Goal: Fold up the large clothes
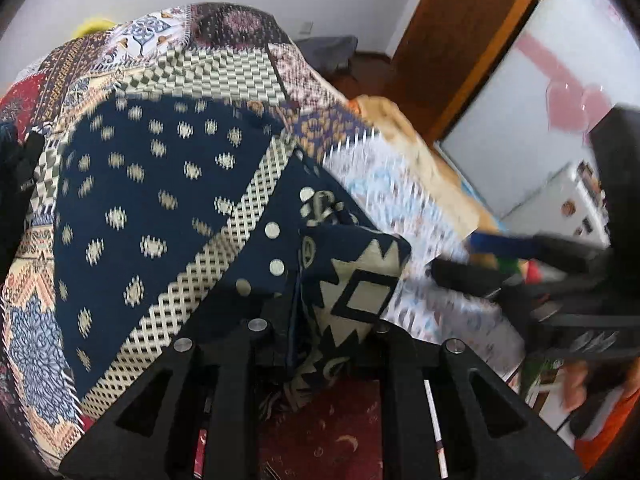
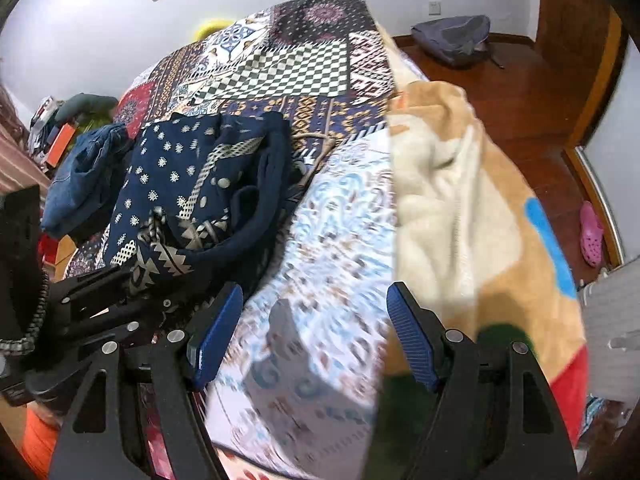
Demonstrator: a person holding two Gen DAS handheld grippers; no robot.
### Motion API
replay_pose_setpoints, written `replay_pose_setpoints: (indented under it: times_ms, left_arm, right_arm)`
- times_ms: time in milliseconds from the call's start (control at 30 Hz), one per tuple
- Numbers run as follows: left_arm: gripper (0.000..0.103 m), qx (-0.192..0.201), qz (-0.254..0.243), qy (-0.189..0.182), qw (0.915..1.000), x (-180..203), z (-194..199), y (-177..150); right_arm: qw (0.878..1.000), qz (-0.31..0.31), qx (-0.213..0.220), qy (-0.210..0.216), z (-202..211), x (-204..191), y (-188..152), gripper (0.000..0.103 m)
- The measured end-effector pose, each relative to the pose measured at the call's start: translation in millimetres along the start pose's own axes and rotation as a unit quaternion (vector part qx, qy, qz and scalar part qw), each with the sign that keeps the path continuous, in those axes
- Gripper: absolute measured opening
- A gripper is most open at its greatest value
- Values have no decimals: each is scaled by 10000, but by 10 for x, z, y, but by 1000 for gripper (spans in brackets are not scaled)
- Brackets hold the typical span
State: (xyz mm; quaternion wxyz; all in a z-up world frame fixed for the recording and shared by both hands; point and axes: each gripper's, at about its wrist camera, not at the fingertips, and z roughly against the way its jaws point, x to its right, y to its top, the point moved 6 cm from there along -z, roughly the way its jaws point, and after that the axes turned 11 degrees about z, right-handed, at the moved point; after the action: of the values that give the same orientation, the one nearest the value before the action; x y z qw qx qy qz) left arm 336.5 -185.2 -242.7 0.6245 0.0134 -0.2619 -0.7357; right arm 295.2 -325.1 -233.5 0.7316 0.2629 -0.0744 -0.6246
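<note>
On a bed spread with a multicoloured patchwork cover [image 2: 280, 64], the left gripper [image 1: 320, 332] has its jaws pinched nearly closed on a corner of the navy blue patterned cloth garment [image 1: 168, 208]. The garment trails away from it up the bed, its long axis roughly along the reach. The right gripper [image 2: 316, 336] stands wide open, holding nothing, with the garment off to its left, so the left hand is nearer.

I see the patterned garment [image 2: 180, 188] lying on the patchwork bedspread [image 2: 280, 68], jeans [image 2: 84, 168] just left of it, a plush blanket [image 2: 460, 184] to its right, a backpack [image 2: 452, 40] on the far floor.
</note>
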Motion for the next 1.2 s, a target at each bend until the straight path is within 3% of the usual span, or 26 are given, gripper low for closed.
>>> replay_pose_setpoints:
  times_ms: [33, 100, 200, 267, 367, 500, 633, 733, 800, 900, 1033, 1200]
  left_arm:
    - [18, -5, -40, 10, 10000, -6, 37, -24]
    - [34, -5, -69, -59, 10000, -2, 176, -88]
    - [43, 110, -100, -215, 9997, 0, 437, -151]
    - [49, 299, -182, -41, 9994, -66, 660, -173]
    - [51, 657, -232, 266, 9972, -206, 930, -177]
    - [61, 982, -186, 731, 9923, -568, 1055, -81]
    - [61, 697, 93, 1031, 9922, -972, 890, -119]
    - [62, 362, 236, 1183, 9920, -1209, 665, -258]
    - [68, 245, 286, 1108, 9931, -1315, 566, -371]
    - [77, 302, 268, 1058, 9936, -1390, 588, -497]
    - [77, 301, 233, 1028, 9940, -1413, 650, -548]
    - [77, 551, -38, 1380, 9889, -1354, 890, -493]
  right_arm:
    - [10000, 37, 73, -11, 54, -20, 17, 71]
    - [9997, 103, 206, 1, 95, -56, 131, 71]
    - [9989, 214, 408, 102, 168, -173, 218, 71]
    - [9980, 299, 526, 174, 191, -289, 285, 71]
    - [9966, 488, 609, 255, 198, -474, 363, 71]
    - [9953, 676, 606, 341, 97, -692, 427, 71]
    - [9963, 695, 273, 414, -172, -789, 345, 71]
    - [9974, 720, 27, 81, -366, -688, 199, 71]
    - [9971, 716, -219, -121, -490, -556, 73, 71]
    - [9981, 545, -292, 50, -505, -400, -40, 72]
    - [9985, 460, -284, 22, -369, -293, -14, 72]
    - [9988, 467, -168, 34, -251, -292, 107, 72]
